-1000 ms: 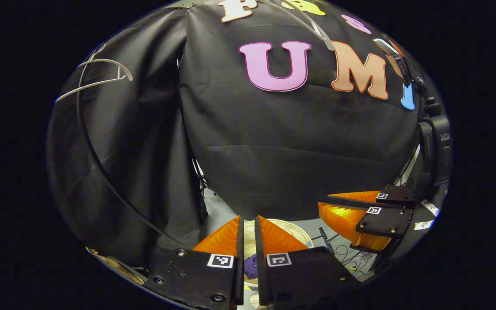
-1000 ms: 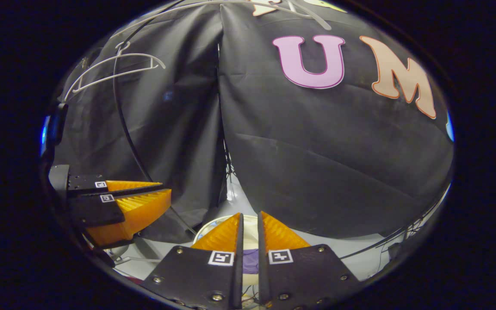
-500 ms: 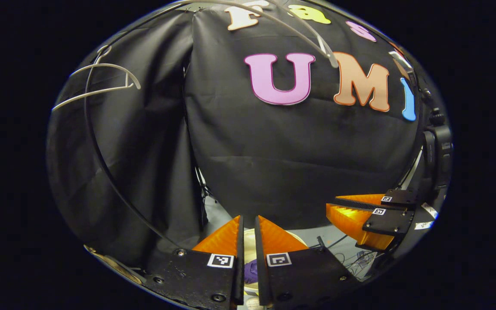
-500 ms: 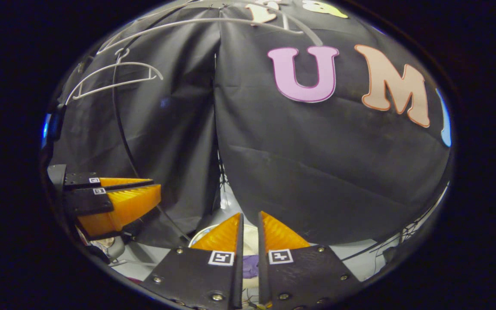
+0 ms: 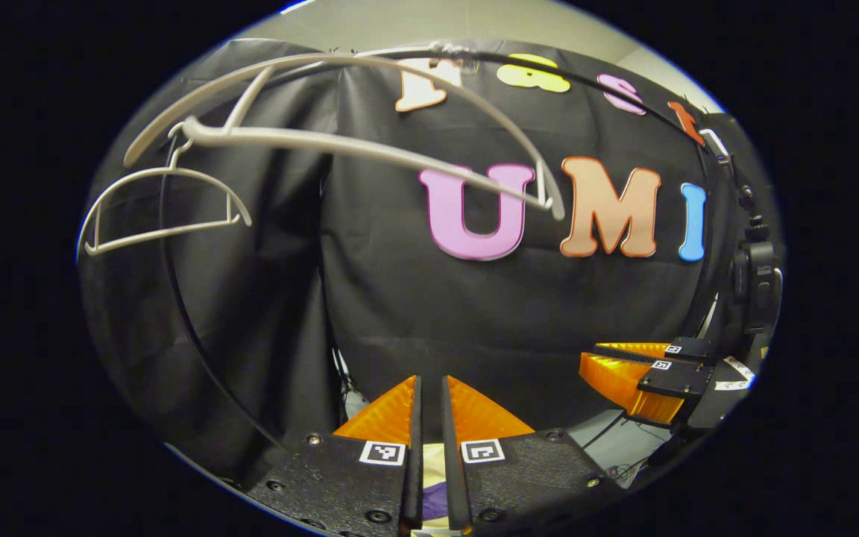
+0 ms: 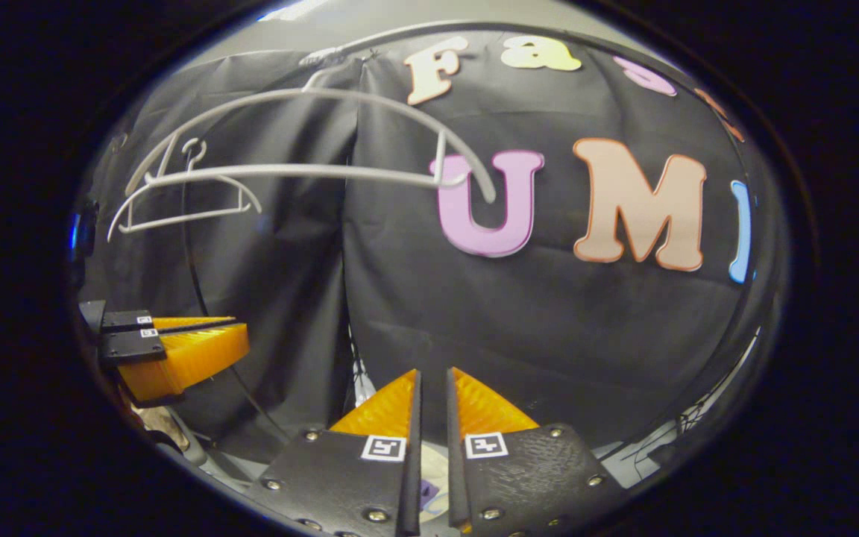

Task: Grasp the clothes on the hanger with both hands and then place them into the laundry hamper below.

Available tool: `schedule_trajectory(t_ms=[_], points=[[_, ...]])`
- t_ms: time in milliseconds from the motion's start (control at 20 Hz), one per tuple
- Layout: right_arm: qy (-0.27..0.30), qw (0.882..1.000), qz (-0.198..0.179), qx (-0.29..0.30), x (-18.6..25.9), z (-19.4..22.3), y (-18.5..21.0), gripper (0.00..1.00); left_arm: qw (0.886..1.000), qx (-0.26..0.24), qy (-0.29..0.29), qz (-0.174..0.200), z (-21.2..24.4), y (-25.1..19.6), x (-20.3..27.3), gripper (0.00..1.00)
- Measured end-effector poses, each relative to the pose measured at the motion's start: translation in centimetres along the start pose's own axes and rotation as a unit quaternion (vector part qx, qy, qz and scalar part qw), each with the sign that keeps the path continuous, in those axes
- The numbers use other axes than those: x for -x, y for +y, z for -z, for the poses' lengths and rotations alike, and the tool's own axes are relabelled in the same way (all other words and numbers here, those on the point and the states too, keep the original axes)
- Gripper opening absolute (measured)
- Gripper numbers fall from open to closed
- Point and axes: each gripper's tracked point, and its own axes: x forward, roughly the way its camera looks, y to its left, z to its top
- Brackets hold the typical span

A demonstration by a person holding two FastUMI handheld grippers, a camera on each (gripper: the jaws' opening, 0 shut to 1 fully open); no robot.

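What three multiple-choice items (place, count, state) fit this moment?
1. In the left gripper view, where do the right tongs sit?
A. upper left
B. lower right
C. top centre

2. How many white plastic clothes hangers are up in the booth?
A. one
B. two
C. four

3. What state are those hangers in?
A. bare
B. each carrying a shirt
C. lying on the floor

Key:
1 B: the right tongs show near the lower right edge.
2 B: there is a nearer hanger and a farther hanger.
3 A: no cloth hangs on either.
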Motion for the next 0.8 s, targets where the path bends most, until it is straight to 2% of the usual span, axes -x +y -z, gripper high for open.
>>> schedule_trajectory(t_ms=[50, 100, 200, 250, 300, 350, 400, 500, 550, 650, 700, 750, 800], points=[[-0.015, 1.0, 0.004, 0.0, 0.6, -1.5, -0.4, 0.19, 1.0, 0.001, -0.015, 0.004, -1.1, -0.2, 0.4, 0.16], [-0.031, 0.999, 0.008, 0.0, 1.0, -2.9, -0.7, 0.15, 1.0, 0.002, -0.029, 0.008, -2.5, -0.3, 0.8, 0.13], [-0.059, 0.998, 0.013, -0.001, 2.3, -5.6, -1.2, 0.15, 0.998, 0.001, -0.059, 0.014, -5.1, -0.8, 1.4, 0.16], [-0.073, 0.997, 0.016, -0.004, 3.1, -6.9, -1.5, 0.15, 0.997, 0.0, -0.074, 0.016, -6.6, -1.1, 1.7, 0.13], [-0.088, 0.996, 0.018, -0.007, 3.8, -8.4, -1.6, 0.15, 0.996, 0.0, -0.088, 0.02, -7.9, -1.5, 2.3, 0.16], [-0.103, 0.994, 0.022, -0.008, 4.5, -9.8, -1.8, 0.19, 0.995, 0.0, -0.102, 0.022, -9.1, -1.7, 2.8, 0.13], [-0.118, 0.993, 0.026, -0.007, 5.2, -11.2, -2.0, 0.14, 0.993, 0.0, -0.115, 0.025, -10.3, -1.9, 3.2, 0.13], [-0.145, 0.989, 0.033, -0.004, 6.8, -13.7, -2.4, 0.15, 0.99, 0.001, -0.14, 0.03, -12.1, -1.9, 4.1, 0.1], [-0.157, 0.987, 0.035, -0.002, 7.9, -14.9, -2.4, 0.15, 0.988, 0.0, -0.15, 0.033, -12.9, -2.0, 4.7, 0.15], [-0.176, 0.984, 0.041, 0.001, 9.3, -16.8, -2.7, 0.14, 0.985, -0.003, -0.171, 0.035, -15.1, -2.4, 5.4, 0.13], [-0.185, 0.982, 0.043, 0.004, 10.1, -17.5, -2.8, 0.1, 0.983, -0.005, -0.181, 0.036, -15.9, -2.5, 5.8, 0.13], [-0.193, 0.98, 0.044, 0.006, 10.7, -18.3, -2.8, 0.15, 0.981, -0.005, -0.189, 0.038, -16.5, -2.6, 6.3, 0.13], [-0.201, 0.978, 0.046, 0.009, 11.2, -18.9, -2.7, 0.15, 0.979, -0.004, -0.197, 0.042, -17.2, -2.8, 6.7, 0.13]])
